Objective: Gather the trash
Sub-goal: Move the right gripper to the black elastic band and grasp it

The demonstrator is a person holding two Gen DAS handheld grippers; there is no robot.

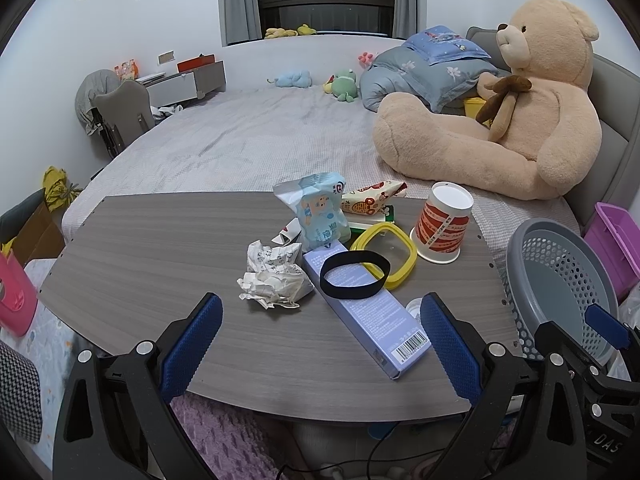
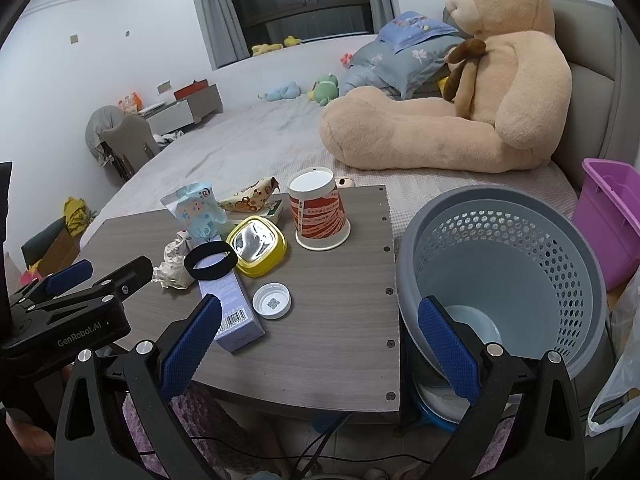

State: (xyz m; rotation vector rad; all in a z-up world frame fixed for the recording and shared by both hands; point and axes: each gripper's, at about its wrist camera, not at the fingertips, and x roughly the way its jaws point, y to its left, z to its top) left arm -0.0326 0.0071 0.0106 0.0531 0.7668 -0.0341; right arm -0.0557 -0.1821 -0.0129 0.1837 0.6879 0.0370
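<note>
Trash lies on a grey wood-grain table (image 1: 160, 248) (image 2: 340, 320): crumpled paper (image 1: 276, 276) (image 2: 174, 264), a long purple box (image 1: 368, 320) (image 2: 232, 308) with a black band (image 1: 352, 292) (image 2: 212, 270) on it, a yellow-rimmed lid (image 1: 410, 260) (image 2: 258, 246), an upturned red-and-white paper cup (image 1: 442, 222) (image 2: 320, 212), a blue snack pack (image 1: 320, 208) (image 2: 198, 208), a patterned wrapper (image 1: 372, 198) and a white bottle cap (image 2: 272, 300). My left gripper (image 1: 320, 300) (image 2: 100, 272) is open near the front edge, in front of the paper and box. My right gripper (image 2: 320, 304) is open between the cap and a grey perforated basket (image 2: 500, 264) (image 1: 560, 280).
The basket stands off the table's right edge and holds something pale at its bottom. A purple bin (image 2: 612, 224) and a plastic bag (image 2: 616, 384) sit right of it. A large teddy bear (image 2: 460, 92) sits on the bed (image 1: 240, 140) behind. A pink container (image 1: 16, 296) is at the left.
</note>
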